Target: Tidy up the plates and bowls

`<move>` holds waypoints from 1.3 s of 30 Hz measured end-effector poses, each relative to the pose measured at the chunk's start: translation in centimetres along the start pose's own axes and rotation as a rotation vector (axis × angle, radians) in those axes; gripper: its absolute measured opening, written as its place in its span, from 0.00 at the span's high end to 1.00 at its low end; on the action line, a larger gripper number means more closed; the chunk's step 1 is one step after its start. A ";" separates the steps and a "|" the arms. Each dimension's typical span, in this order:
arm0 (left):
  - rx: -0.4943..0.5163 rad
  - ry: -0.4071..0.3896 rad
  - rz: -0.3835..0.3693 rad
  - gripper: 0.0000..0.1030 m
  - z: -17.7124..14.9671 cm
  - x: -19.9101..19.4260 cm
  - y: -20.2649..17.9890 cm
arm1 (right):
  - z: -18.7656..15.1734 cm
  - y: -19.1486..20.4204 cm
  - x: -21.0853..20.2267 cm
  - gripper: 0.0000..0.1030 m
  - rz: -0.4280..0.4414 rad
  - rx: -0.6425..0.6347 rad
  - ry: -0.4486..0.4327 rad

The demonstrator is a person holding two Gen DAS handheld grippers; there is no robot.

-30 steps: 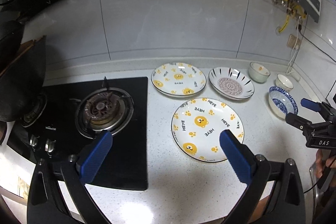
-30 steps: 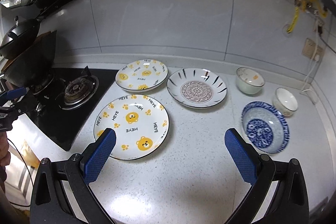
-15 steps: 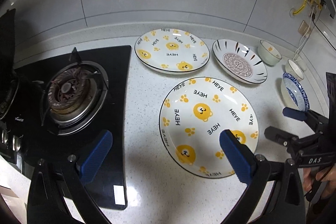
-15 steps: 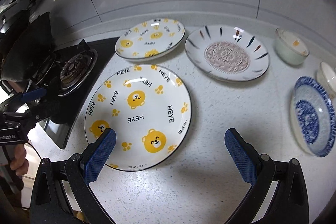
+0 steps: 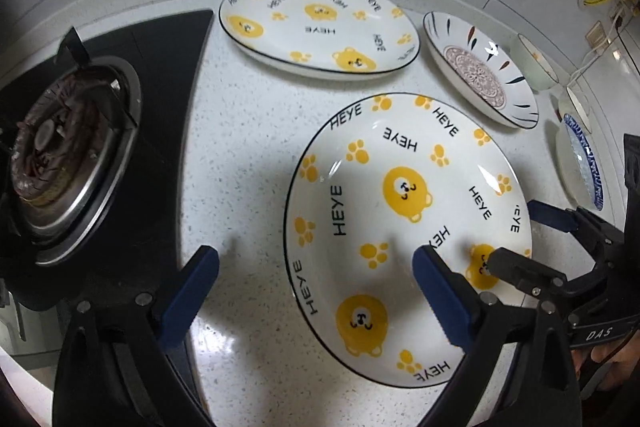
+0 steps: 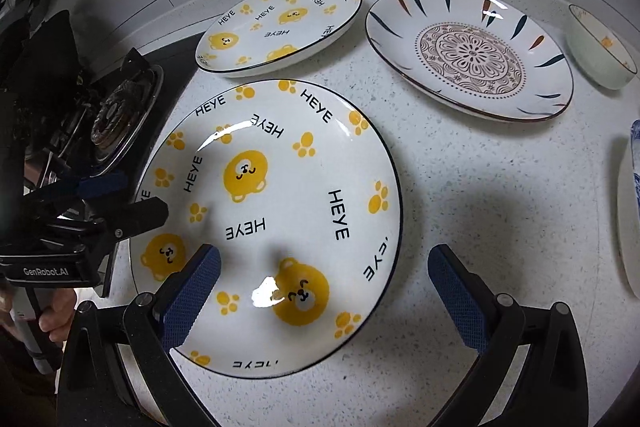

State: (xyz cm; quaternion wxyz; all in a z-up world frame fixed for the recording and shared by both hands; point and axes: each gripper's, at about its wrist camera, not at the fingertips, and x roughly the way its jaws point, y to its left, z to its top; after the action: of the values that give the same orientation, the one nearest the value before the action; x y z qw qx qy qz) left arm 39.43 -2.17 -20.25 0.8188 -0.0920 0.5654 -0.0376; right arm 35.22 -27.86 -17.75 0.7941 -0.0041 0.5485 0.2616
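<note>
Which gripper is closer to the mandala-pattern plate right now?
Right. The right gripper hangs over the near bear plate, the side facing the mandala-pattern plate. The left gripper straddles that bear plate's stove-side edge, farther off.

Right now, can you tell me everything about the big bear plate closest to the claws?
The round white glossy plate with yellow bears looks ceramic, with a thin dark rim line. Yellow bear faces, paw prints and black HEYE lettering cover it. It lies flat and upright on the speckled white countertop, empty, beside the black gas hob and in front of a matching bear plate. Both open claws hover over its edges: the left claw and the right claw. Whether they touch it is unclear.
</note>
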 end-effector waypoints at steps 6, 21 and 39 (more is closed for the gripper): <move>-0.030 0.048 -0.027 0.07 0.0 1.6 0.7 | 0.4 -0.5 1.1 0.01 0.018 0.017 0.019; -0.022 0.105 -0.015 0.03 0.8 2.0 1.2 | 0.6 0.0 1.7 0.21 0.039 -0.030 0.024; 0.027 0.125 0.016 0.54 1.3 1.3 1.2 | 1.0 -2.5 0.9 0.48 0.141 0.010 0.059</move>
State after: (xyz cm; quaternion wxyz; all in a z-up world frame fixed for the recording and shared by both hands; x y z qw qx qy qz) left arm 41.01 -1.05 -21.23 0.7832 -0.0737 0.6157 -0.0444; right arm 37.37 -29.36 -18.79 0.7573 0.0307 0.5718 0.3140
